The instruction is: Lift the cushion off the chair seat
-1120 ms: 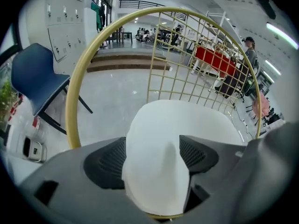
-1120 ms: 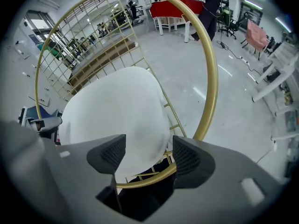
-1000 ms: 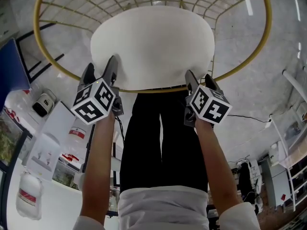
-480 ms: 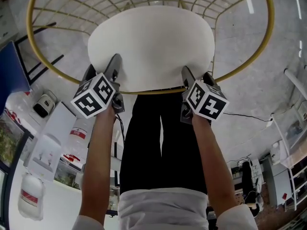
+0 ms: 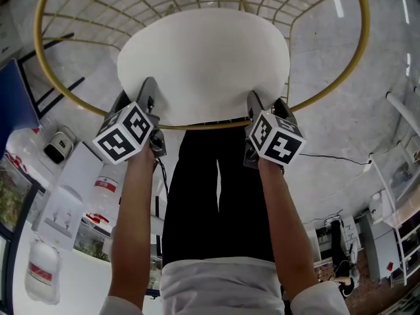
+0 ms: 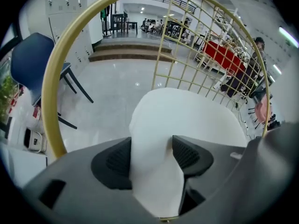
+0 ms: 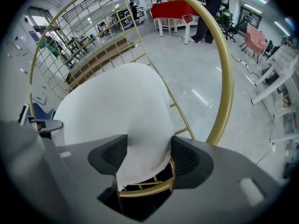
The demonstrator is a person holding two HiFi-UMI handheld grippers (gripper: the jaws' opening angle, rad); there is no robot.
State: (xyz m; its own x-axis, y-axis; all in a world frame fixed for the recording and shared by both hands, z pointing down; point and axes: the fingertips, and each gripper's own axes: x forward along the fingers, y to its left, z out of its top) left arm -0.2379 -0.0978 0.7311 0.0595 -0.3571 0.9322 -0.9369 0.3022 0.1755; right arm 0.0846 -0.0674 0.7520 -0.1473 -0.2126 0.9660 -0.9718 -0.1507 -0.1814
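1. The white cushion [image 5: 203,64] lies on the seat of the gold wire chair [image 5: 39,58], in the upper centre of the head view. Its near edge reaches the front of the chair's ring.
2. The left gripper [image 5: 134,94] is at the cushion's lower-left edge. Its jaws have just been closing. In the left gripper view both pads [image 6: 112,160] press a bunched fold of the cushion [image 6: 187,115], so this claw is clamped on it, part-way open.
3. The right gripper [image 5: 268,102] is at the cushion's lower-right edge. Its jaws have also just been closing and stand wider. In the right gripper view the cushion's rim [image 7: 140,148] fills the gap and touches both pads [image 7: 110,155].
4. Each gripper carries a marker cube [image 5: 125,133] below its jaws.
5. The person's black trousers [image 5: 216,189] fill the lower centre, over a grey marbled floor [image 5: 348,117].
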